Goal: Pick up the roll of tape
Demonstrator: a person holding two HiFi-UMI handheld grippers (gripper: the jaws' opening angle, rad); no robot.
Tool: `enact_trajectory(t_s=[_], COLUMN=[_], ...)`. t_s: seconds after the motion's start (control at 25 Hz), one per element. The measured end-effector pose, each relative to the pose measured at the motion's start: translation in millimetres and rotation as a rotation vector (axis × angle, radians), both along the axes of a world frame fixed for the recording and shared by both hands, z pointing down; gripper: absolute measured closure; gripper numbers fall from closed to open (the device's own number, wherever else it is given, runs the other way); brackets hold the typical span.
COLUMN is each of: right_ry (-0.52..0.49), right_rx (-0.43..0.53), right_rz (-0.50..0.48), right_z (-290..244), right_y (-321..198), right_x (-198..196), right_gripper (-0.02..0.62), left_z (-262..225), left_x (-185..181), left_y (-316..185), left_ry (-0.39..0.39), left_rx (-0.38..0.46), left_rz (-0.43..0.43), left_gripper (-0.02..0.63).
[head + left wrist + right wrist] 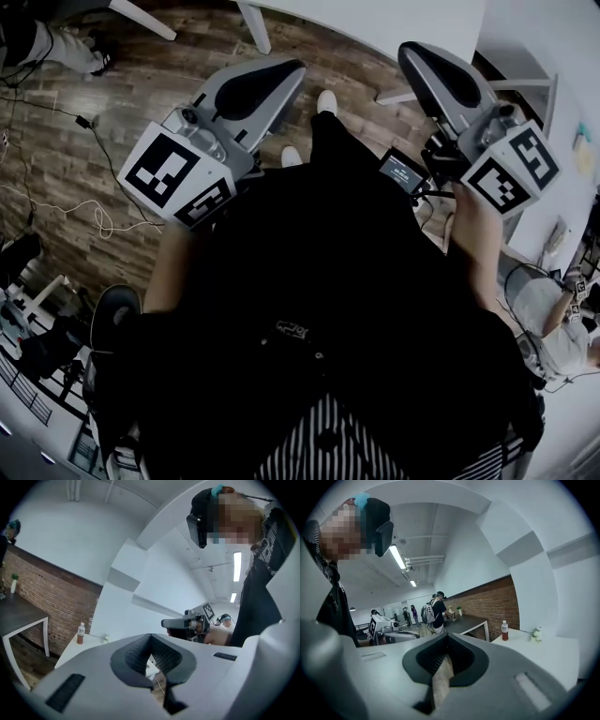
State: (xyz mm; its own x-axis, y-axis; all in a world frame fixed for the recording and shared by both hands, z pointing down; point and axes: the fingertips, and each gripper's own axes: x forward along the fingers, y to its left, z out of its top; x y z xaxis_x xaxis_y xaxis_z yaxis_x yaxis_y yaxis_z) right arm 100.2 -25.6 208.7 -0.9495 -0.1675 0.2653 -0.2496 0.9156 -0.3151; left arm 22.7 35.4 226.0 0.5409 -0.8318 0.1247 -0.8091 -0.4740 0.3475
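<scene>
- L gripper point(283, 75): jaws shut, tips meeting; nothing btwn them. In its own view only wood floor shows through the slot behind the tips.
- R gripper point(418, 56): jaws fully closed, tip to tip, empty; floorboards show through the slot behind its pads too.
- Both are held up in the air in front of the person, side by side but apart, above the wood floor point(75, 159). Neither touches any surface.
- Marker cubes sit at the rear of each: L cube point(178, 176), R cube point(511, 169).
- Roll of tape: shows in no view, so can't say where it is.
- White table point(548, 658) ahead, by a white wall. A bottle w/ red-brown drink point(504, 630) stands upright near its corner on the brick wall point(487, 603) side. A small bunch of white flowers point(536, 634) sits near the wall-side edge, apart from the bottle.
- Dark table point(468, 623) runs along the brick wall. People point(437, 612) stand at its far end in the bg.
- Head view: person's white shoes point(324, 101) btwn the two grippers; a white cable point(66, 208) lies loose on the floor at left.
</scene>
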Motion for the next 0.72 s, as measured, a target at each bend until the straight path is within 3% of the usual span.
enact_trajectory(t_s=[0.52,0.72], right_ry=[-0.038,-0.061], right_rx=[0.024,0.016], right_rz=[-0.110,-0.132], right_z=[-2,23], right_y=[-31,-49], right_x=[-16,-6], right_gripper=[0.591,0.591], left_z=[-11,9], left_x=[-8,3], left_y=[-29,-40], left_ry=[-0.050,-0.077], left_rx=[0.034,0.021], left_rz=[-0.093,-0.130], left_gripper=[0.600,0.600])
